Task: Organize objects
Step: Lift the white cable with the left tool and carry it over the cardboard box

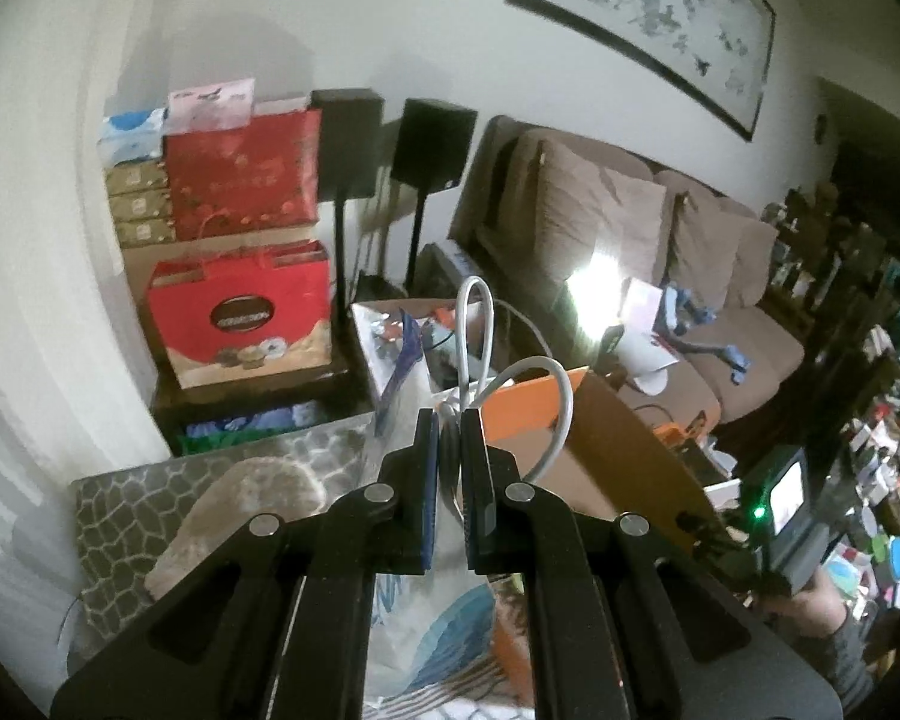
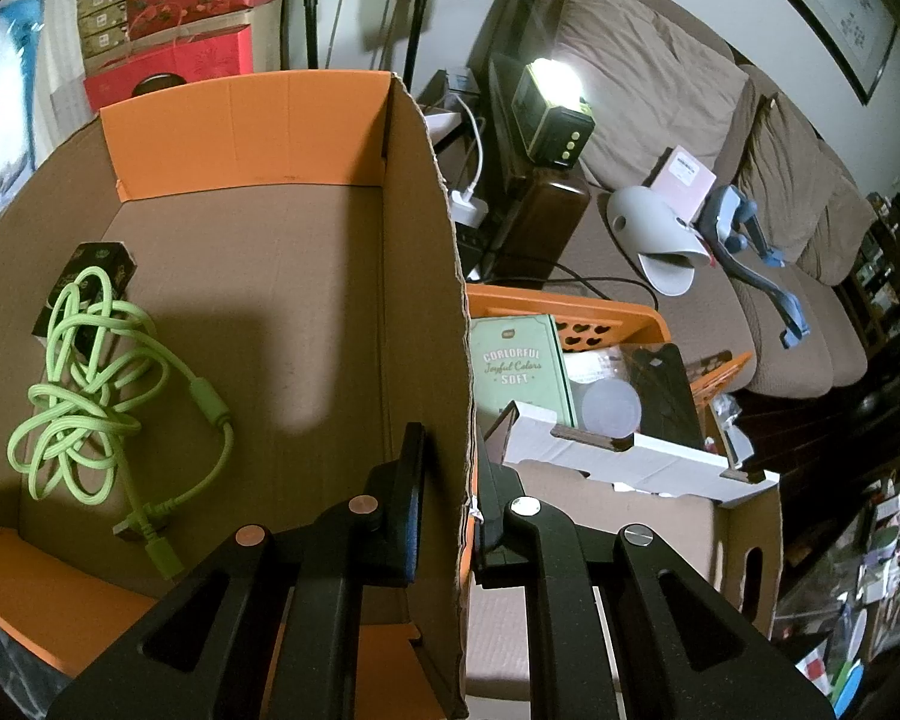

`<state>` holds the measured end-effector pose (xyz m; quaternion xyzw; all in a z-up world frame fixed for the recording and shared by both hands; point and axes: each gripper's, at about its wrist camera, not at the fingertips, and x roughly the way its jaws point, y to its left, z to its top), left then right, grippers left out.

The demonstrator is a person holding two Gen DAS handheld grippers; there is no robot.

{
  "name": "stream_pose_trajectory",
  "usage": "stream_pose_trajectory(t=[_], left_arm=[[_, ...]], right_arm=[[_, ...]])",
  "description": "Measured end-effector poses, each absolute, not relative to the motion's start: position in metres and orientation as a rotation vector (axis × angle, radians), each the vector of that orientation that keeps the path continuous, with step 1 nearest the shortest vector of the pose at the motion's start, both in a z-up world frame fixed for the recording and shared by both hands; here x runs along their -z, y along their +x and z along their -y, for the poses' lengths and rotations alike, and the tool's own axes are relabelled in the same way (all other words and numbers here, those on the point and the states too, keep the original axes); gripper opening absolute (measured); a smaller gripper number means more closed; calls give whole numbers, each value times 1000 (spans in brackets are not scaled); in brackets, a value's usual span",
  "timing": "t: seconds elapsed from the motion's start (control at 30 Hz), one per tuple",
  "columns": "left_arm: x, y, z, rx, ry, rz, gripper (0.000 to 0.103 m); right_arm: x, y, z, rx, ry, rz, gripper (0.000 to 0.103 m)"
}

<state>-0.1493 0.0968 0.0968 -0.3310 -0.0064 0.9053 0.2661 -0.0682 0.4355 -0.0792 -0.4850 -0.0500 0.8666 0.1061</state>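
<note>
Left tool (image 1: 449,420) is pinched narrow on a coiled white cable (image 1: 513,387), whose loops rise above the fingertips; in the left wrist view it is held aloft, pointing toward the far wall, with the orange-lined cardboard box (image 1: 606,438) just right of and below it. To do this step well, I judge the cable should be carried over the open top and let go only once the loops hang inside the walls, so none snags on the rim. Seen from the right wrist, the right tool (image 2: 447,468) straddles the box's right wall (image 2: 432,312), one finger inside and one outside, closed on the cardboard and steadying it; the tool points along the wall toward the far end. Inside, at the left, lies a green cable (image 2: 90,384) over a small dark box (image 2: 90,282). Bare floor to the right of them looks the best landing spot.
</note>
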Motion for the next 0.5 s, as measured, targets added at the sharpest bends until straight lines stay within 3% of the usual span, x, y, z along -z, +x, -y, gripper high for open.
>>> stream_pose_trajectory(t=[0.5], left_arm=[[-107, -132, -196, -2389, -820, -87, 6]], right_arm=[[79, -68, -435, -2553, -1430, 143, 11]])
